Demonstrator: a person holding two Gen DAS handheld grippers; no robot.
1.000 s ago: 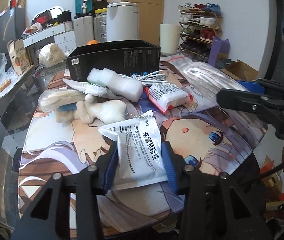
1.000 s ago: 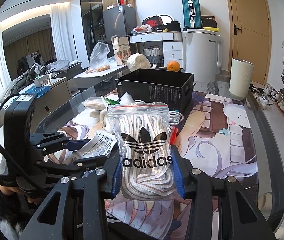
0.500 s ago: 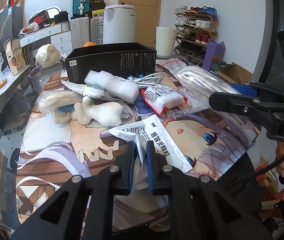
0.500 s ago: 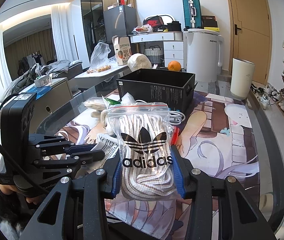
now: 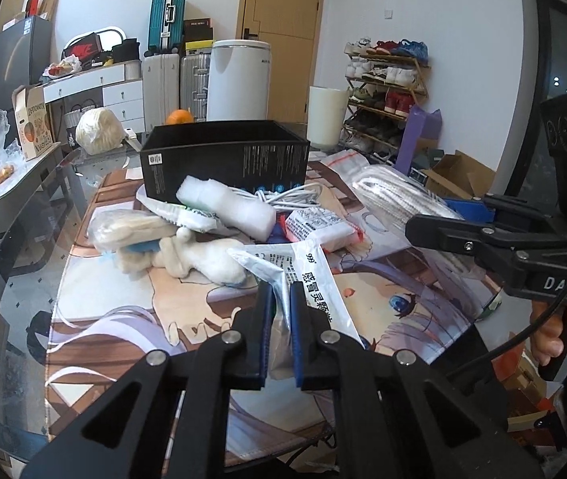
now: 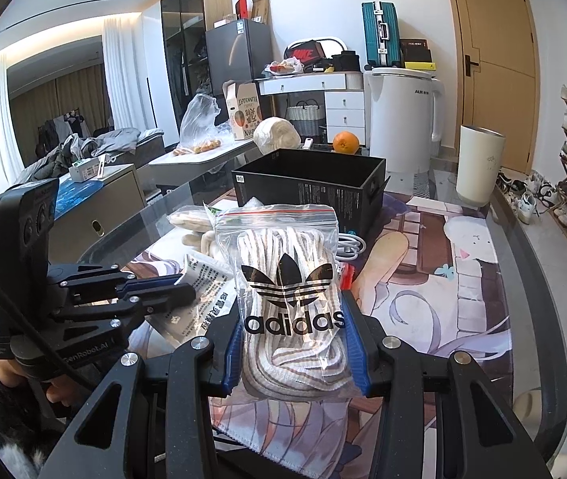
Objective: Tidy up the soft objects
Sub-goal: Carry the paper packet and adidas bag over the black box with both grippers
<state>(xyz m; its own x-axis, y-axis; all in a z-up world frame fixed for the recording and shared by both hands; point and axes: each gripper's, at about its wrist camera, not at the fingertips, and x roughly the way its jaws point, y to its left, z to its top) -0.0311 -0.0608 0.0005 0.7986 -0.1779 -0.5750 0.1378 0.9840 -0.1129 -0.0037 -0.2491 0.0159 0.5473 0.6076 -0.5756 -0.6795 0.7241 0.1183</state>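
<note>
Your left tool is clamped on the white printed foil sachet; your right tool grips the clear zip bag of striped cord. The black open cardboard box ahead looks empty; several soft items remain.

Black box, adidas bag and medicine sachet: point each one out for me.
Black box (image 6: 307,191), right wrist view, on its front wall.
Adidas bag (image 6: 291,279), right wrist view, on the trefoil logo.
Medicine sachet (image 5: 319,279), left wrist view, on its printed face.
</note>
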